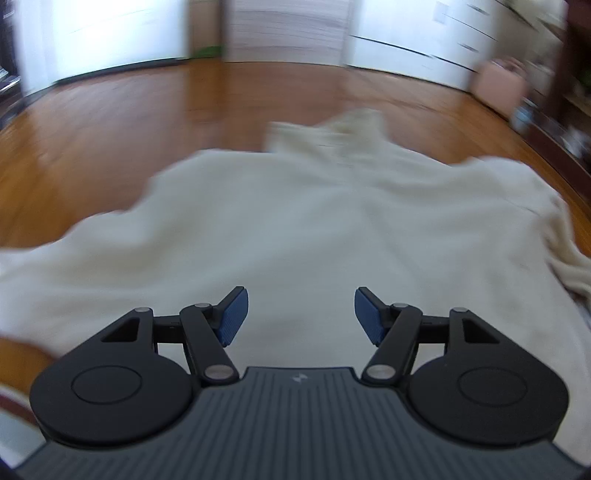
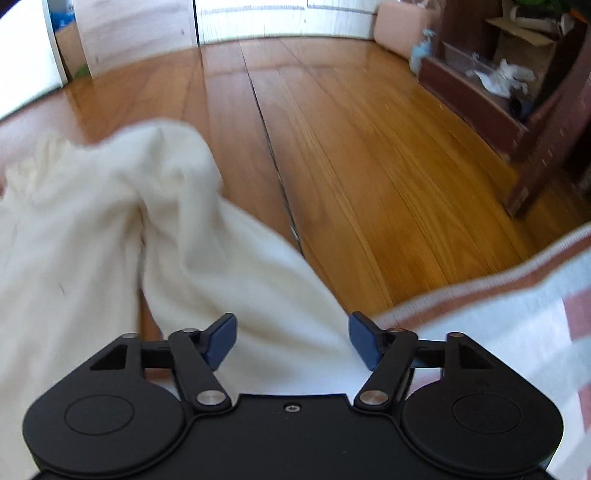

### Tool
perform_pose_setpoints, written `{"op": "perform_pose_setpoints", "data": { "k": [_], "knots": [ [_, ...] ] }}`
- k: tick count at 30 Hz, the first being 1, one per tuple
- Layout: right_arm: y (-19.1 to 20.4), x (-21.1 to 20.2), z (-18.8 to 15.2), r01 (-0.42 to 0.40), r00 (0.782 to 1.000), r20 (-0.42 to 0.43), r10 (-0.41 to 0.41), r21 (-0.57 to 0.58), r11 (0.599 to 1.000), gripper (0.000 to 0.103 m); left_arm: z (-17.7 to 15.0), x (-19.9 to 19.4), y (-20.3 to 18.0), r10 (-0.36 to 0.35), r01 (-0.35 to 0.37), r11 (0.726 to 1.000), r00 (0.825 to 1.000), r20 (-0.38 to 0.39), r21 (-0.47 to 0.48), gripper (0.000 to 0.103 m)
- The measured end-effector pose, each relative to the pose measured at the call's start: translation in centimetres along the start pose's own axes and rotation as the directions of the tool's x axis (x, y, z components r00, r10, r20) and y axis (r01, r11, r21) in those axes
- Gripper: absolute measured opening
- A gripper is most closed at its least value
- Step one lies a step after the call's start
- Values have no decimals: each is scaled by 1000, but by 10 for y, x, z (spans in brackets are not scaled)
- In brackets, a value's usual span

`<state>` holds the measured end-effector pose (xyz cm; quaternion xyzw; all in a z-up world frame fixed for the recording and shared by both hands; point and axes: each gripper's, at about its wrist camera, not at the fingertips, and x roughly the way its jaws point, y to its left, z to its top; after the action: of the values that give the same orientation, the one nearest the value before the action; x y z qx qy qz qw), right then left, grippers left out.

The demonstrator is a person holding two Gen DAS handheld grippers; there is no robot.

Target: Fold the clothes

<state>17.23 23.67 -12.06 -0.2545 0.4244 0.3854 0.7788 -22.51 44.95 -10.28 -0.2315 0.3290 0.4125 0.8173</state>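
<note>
A cream-white garment [image 1: 295, 221] lies spread on the wooden floor and fills most of the left wrist view, its far end bunched. My left gripper [image 1: 301, 314] hovers over the garment's near part, open, with nothing between its blue pads. In the right wrist view the same cream garment [image 2: 155, 229] runs from the left to the bottom centre, with a raised fold at its far end. My right gripper [image 2: 291, 341] stands open wide above the garment's edge, its blue pads clear of the cloth.
Wooden floor [image 2: 369, 166] extends ahead. A dark wooden shelf unit [image 2: 517, 92] with clutter stands at the right, a pink case [image 2: 399, 26] beside it. White doors and cabinets [image 1: 406, 33] line the far wall. A striped white and reddish cloth [image 2: 517, 314] lies at the lower right.
</note>
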Motion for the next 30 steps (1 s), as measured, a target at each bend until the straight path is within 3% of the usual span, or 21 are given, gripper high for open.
{"op": "perform_pose_setpoints", "data": {
  "k": [1, 2, 3, 4, 5, 6, 8, 10, 12, 14, 17, 20, 22, 23, 25, 27, 30],
  "knots": [
    [0, 9, -6, 51, 998, -32, -52, -34, 998, 99, 4, 4, -14, -27, 27, 999, 999, -20, 19, 63],
    [1, 21, -9, 114, 990, -68, -120, -91, 989, 95, 9, 9, -27, -50, 51, 998, 998, -42, 31, 63],
    [-1, 27, -9, 127, 989, -63, -134, -107, 986, 84, 14, 13, -40, -69, 71, 997, 996, -62, 40, 63],
    [-8, 25, -5, 93, 995, -22, -95, -71, 993, 58, 18, 15, -53, -85, 90, 994, 994, -74, 58, 63],
    [-15, 22, 1, 84, 996, 12, -83, -22, 996, 1, 24, 18, -67, -101, 108, 991, 991, -83, 78, 63],
    [-23, 16, 10, 101, 994, 37, -102, 41, 994, 7, 31, 19, -81, -113, 121, 987, 991, -77, 108, 63],
    [-36, 1, 26, 135, 982, 113, -150, 128, 982, 7, 44, 20, -107, -134, 140, 975, 990, -44, 172, 63],
    [-38, -21, 41, 233, 936, 245, -252, 105, 967, 7, 53, 24, -131, -171, 172, 963, 985, -26, 209, 64],
    [-46, -34, 57, 328, 885, 306, -351, 125, 936, 7, 61, 32, -153, -214, 215, 949, 976, -30, 232, 64],
    [-56, -41, 70, 357, 854, 348, -386, 146, 922, 7, 63, 45, -175, -244, 250, 933, 968, -55, 258, 64],
    [-66, -43, 87, 357, 849, 365, -382, 136, 924, 7, 64, 65, -207, -269, 283, 906, 959, -88, 314, 64],
    [-72, -39, 105, 355, 860, 357, -364, 94, 930, 9, 61, 86, -235, -263, 284, 884, 959, -109, 372, 64],
    [-80, -20, 119, 437, 845, 307, -439, 79, 896, 36, 61, 103, -247, -247, 281, 883, 959, -137, 375, 64],
    [-83, -10, 127, 487, 828, 278, -487, 74, 870, 55, 62, 112, -252, -237, 277, 886, 960, -153, 371, 64],
    [-92, 8, 138, 557, 799, 225, -558, 72, 827, 58, 64, 126, -256, -215, 265, 894, 961, -173, 361, 64],
    [-104, 14, 140, 535, 815, 190, -547, 116, 837, 57, 67, 132, -255, -203, 249, 901, 966, -163, 355, 64],
    [-119, 15, 125, 428, 875, 146, -462, 213, 878, 59, 74, 134, -250, -223, 261, 906, 964, -148, 333, 64]
  ]
}}
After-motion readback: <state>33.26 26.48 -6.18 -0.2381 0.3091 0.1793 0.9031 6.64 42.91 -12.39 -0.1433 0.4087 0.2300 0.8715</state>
